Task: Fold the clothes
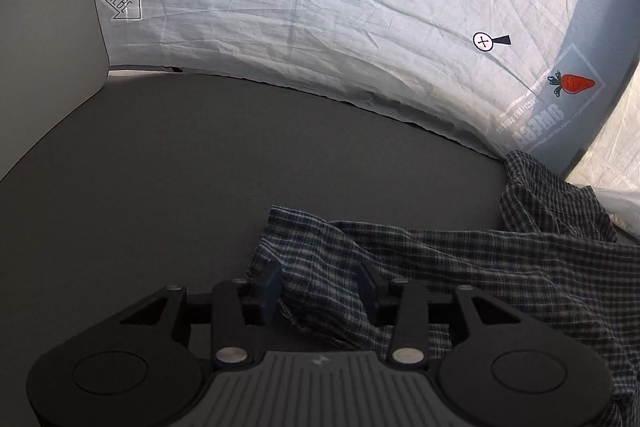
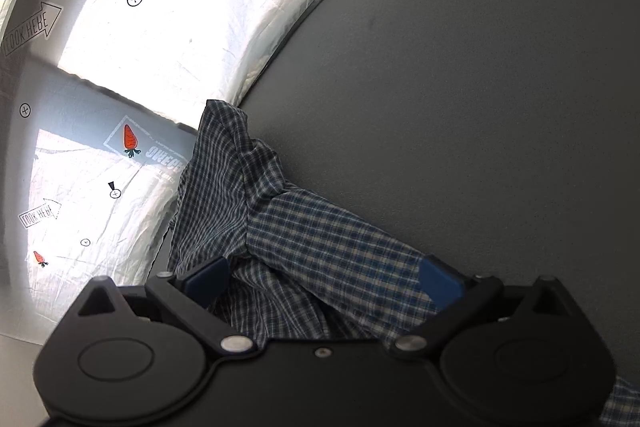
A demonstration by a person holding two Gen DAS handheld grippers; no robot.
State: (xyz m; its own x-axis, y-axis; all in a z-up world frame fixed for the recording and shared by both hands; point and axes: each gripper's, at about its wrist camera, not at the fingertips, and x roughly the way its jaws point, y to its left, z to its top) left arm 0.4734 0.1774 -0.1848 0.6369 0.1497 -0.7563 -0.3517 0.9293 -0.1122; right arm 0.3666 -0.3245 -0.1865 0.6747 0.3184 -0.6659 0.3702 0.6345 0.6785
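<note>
Checked cotton, blue-white plaid shirt [image 1: 460, 267] lies rumpled on my matte grey table [image 1: 160, 167] | left gripper [image 1: 322, 281] parted over a creased hem, pads off it | right gripper [image 2: 326, 281] spread wide above bunched folds | crinkled printed sheet [image 1: 320, 7] behind

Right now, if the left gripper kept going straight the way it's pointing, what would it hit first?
Most likely the plaid shirt. The left gripper stands open with a fold of that fabric already between its fingers, pads apparently not pressing it. Past the fold lies the dark grey tabletop, though depth is hard to judge.
</note>
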